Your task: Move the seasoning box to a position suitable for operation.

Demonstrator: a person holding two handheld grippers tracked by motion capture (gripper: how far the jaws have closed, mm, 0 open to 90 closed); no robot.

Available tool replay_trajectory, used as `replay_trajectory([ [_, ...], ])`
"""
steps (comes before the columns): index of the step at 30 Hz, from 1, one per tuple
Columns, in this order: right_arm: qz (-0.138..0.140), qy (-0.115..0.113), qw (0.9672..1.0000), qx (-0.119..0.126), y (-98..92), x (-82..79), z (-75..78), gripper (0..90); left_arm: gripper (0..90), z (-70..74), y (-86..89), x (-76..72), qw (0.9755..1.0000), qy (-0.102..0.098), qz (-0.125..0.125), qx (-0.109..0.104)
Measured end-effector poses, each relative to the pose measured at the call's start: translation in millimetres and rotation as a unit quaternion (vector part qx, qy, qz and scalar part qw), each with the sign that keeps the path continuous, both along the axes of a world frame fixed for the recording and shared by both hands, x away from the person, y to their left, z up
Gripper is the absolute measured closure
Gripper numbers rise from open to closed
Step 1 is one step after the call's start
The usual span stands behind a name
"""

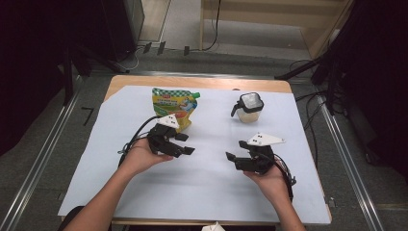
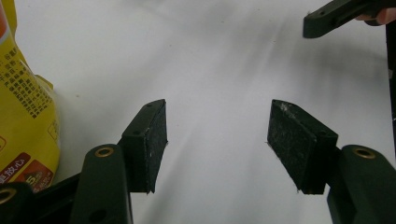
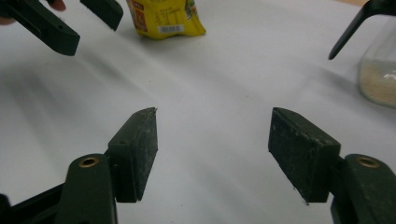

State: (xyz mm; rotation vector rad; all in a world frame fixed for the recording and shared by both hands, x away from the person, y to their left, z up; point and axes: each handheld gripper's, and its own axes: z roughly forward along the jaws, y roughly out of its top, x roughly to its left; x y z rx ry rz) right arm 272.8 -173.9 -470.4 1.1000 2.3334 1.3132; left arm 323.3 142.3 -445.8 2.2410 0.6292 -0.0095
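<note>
A yellow stand-up pouch (image 1: 173, 108) with a green cap stands at the back left of the white sheet (image 1: 202, 178); its side (image 2: 25, 121) fills the left edge of the left gripper view, and its base (image 3: 166, 18) appears far off in the right gripper view. A clear jar (image 1: 249, 108) with a black flip lid and pale grains stands at the back right, its glass (image 3: 380, 74) at the right edge. My left gripper (image 1: 184, 144) is open just in front of the pouch, nothing between its pads (image 2: 152, 140). My right gripper (image 1: 234, 160) is open and empty, in front of the jar.
The white sheet covers a wooden table (image 1: 197, 82). Metal rails (image 1: 38, 159) run along both sides on the floor, with cables (image 1: 312, 110) at the right. A small white object (image 1: 214, 227) sits at the table's near edge.
</note>
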Motion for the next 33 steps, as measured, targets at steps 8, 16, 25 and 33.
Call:
replay_trajectory([
  [8, 0.009, -0.002, 1.0, -0.003, 6.8, 1.3, -0.1, 35.6, 38.6, 3.7, 8.2, 1.2, 0.9999, -0.001, -0.002, -0.013],
  [16, 0.008, 0.001, 1.0, -0.002, 3.1, 1.5, 1.2, 37.0, 38.0, 6.5, 6.9, -1.3, 0.9998, -0.008, -0.01, -0.015],
  [25, 0.012, 0.0, 0.9999, 0.0, 1.1, 4.6, 3.1, 38.1, 38.5, 7.7, 4.4, -2.7, 0.9998, -0.011, -0.015, -0.013],
  [33, 0.013, 0.0, 0.9998, 0.013, -4.2, 5.1, 4.6, 38.7, 38.0, 8.4, 1.4, -5.1, 0.9997, -0.009, -0.022, -0.01],
])
